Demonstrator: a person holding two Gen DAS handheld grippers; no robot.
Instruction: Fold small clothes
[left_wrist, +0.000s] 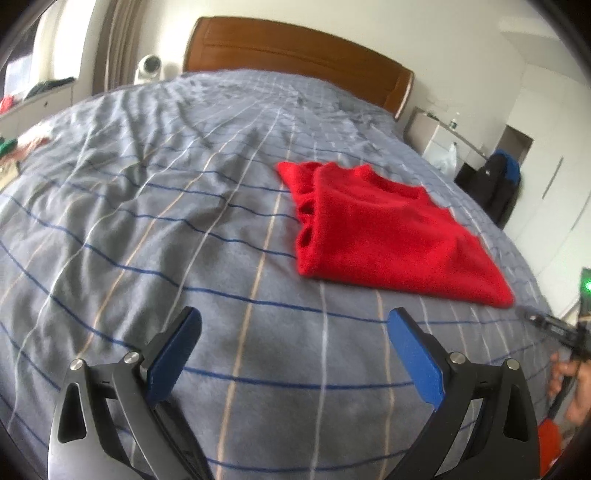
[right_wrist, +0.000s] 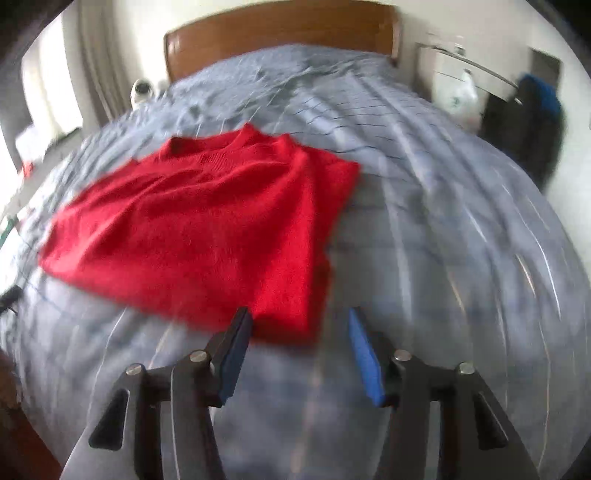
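A red knit garment (left_wrist: 384, 229) lies folded flat on the grey striped bedspread (left_wrist: 166, 221), to the upper right in the left wrist view. In the right wrist view the garment (right_wrist: 207, 225) fills the centre left, its near corner just ahead of the fingers. My left gripper (left_wrist: 295, 321) is open and empty, above bare bedspread, short of the garment. My right gripper (right_wrist: 299, 321) is open and empty, at the garment's near right corner; that view is motion-blurred. The right gripper's tip also shows at the right edge of the left wrist view (left_wrist: 554, 325).
A wooden headboard (left_wrist: 295, 48) stands at the far end of the bed. A white nightstand (left_wrist: 439, 136) and a dark bag (left_wrist: 498, 184) are to the right. A white round device (left_wrist: 149, 68) sits at the far left, with clutter on a ledge (left_wrist: 22, 103).
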